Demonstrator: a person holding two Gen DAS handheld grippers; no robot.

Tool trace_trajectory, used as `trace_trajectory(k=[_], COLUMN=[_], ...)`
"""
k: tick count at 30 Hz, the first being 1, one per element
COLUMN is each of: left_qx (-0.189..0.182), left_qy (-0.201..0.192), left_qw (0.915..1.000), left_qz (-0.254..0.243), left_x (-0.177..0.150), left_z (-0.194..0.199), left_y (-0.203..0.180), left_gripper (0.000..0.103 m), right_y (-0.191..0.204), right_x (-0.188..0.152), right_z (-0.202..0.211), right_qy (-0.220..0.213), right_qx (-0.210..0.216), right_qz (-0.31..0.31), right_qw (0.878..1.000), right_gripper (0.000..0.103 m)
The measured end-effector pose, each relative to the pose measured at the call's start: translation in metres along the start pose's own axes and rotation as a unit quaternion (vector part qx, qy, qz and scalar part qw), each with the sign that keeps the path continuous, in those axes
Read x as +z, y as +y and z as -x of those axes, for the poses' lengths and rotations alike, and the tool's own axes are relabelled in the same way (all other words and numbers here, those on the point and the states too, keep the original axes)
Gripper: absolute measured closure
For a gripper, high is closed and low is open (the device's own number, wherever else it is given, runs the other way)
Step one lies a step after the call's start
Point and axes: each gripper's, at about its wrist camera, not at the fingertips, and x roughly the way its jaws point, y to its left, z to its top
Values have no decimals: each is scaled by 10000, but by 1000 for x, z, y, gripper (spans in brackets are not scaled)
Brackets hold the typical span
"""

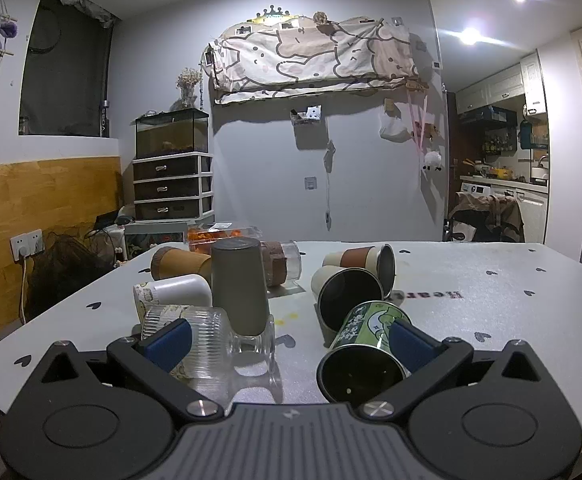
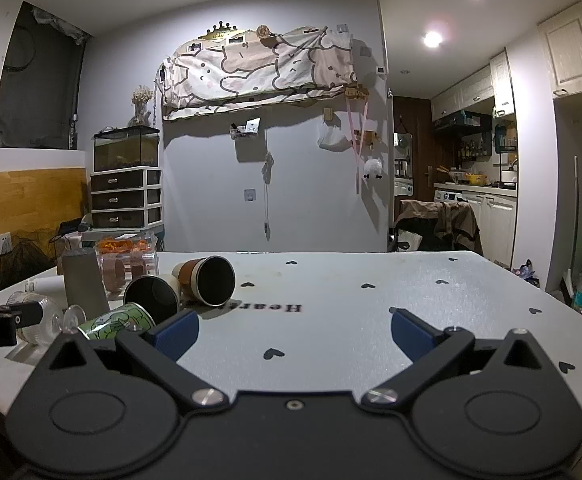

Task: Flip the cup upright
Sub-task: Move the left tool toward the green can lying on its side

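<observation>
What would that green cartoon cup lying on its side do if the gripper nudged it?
The green cup lies on its round side, so it would probably roll, likely in a curve since it tapers. Its glossy wall looks slippery for the blue pads. It seems empty, so probably light. The left gripper is open.

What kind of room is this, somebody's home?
Most likely a small lived-in flat: a kitchen nook with white cabinets, a glass tank on a plastic drawer unit, and a table strewn with cups.
</observation>
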Motion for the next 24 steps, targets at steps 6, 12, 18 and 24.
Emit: trace_trajectory(k=[6,12,18,24], left_qx=[-2,-1,-7,-14], left_qy=[1,8,21,30], left_qw=[10000,10000,10000,10000], left_qz=[-4,0,-16,-11], left_x=[0,0,-4,-4], left_z=[0,-1,-3,-4], left_y=[0,0,-2,-2], left_gripper=[0,0,0,0], right_y=[0,0,1,0], right_x=[-1,0,-1,-1], right_z=[0,0,0,0], right_qy=[17,41,57,92], right_qx=[6,16,28,40], right_qz=[2,7,8,14], right_qw=[10000,10000,10000,9999], right_gripper=[0,0,0,0])
